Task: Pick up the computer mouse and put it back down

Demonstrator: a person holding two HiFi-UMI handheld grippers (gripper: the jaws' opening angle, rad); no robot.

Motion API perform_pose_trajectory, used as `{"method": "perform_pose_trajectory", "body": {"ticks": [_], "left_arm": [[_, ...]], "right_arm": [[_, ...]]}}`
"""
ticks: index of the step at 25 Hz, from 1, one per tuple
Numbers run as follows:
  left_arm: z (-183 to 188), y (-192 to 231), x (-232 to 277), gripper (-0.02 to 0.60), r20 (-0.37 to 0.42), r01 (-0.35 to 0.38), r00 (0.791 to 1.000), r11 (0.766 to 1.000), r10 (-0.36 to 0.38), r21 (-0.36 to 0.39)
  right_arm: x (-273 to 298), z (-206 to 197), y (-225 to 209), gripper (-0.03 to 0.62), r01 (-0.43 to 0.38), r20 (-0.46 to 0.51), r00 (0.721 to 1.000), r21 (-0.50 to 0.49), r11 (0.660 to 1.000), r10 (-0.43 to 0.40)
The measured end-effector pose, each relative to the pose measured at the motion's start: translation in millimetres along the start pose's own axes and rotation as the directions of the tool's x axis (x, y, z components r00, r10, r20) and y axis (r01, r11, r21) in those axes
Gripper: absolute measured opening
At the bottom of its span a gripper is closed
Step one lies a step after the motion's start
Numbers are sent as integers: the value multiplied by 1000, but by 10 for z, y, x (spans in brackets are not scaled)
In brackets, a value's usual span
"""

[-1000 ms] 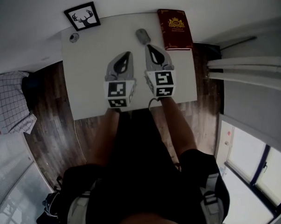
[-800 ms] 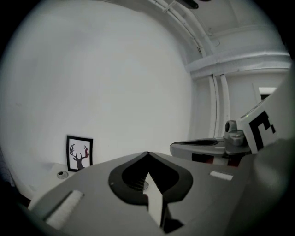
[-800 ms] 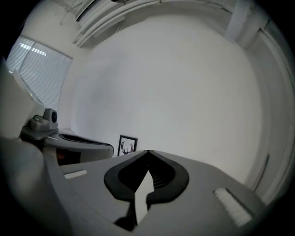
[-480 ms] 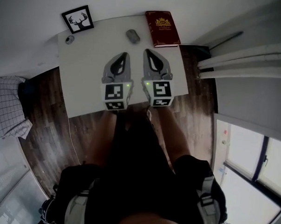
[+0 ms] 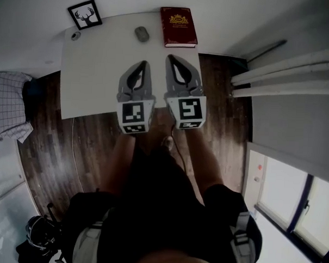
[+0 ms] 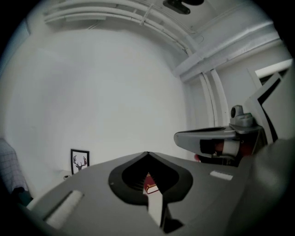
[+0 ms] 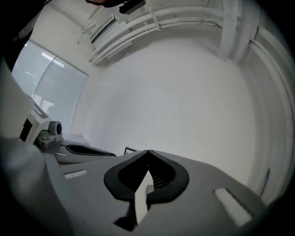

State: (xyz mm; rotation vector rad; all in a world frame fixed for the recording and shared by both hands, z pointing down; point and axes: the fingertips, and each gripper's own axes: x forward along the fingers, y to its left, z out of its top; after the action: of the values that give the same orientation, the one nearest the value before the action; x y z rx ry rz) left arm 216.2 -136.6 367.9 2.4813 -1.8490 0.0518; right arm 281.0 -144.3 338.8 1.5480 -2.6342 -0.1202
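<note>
Grey oval computer mouse (image 5: 141,33) lies on the white rectangular table (image 5: 93,70) near its far edge, just beside a dark red hardback book with a gold crest (image 5: 179,26) and well apart from both grippers. The grey left gripper (image 5: 143,63) and grey right gripper (image 5: 170,58) hang side by side over the table's near part, each with its jaws clenched tip to tip on nothing. A black-framed deer picture (image 5: 85,14) stands at the far corner.
</note>
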Motion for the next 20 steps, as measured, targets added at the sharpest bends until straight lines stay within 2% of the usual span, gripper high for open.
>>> {"method": "perform_pose_trajectory", "body": {"ticks": [5, 10, 14, 20], "left_arm": [[161, -529, -338, 0, 22, -48, 999, 998, 48, 35], [377, -904, -623, 0, 56, -56, 997, 997, 53, 51], [562, -1024, -890, 0, 92, -65, 994, 995, 58, 80], [771, -948, -1200, 0, 133, -13, 991, 999, 8, 33]], "right_arm": [[-559, 191, -172, 14, -57, 52, 997, -35, 998, 59], [-1042, 370, -210, 14, -79, 97, 992, -32, 996, 82], [-1301, 473, -80, 14, -82, 114, 990, -51, 995, 87], [-1486, 624, 212, 14, -42, 123, 991, -59, 997, 49]]}}
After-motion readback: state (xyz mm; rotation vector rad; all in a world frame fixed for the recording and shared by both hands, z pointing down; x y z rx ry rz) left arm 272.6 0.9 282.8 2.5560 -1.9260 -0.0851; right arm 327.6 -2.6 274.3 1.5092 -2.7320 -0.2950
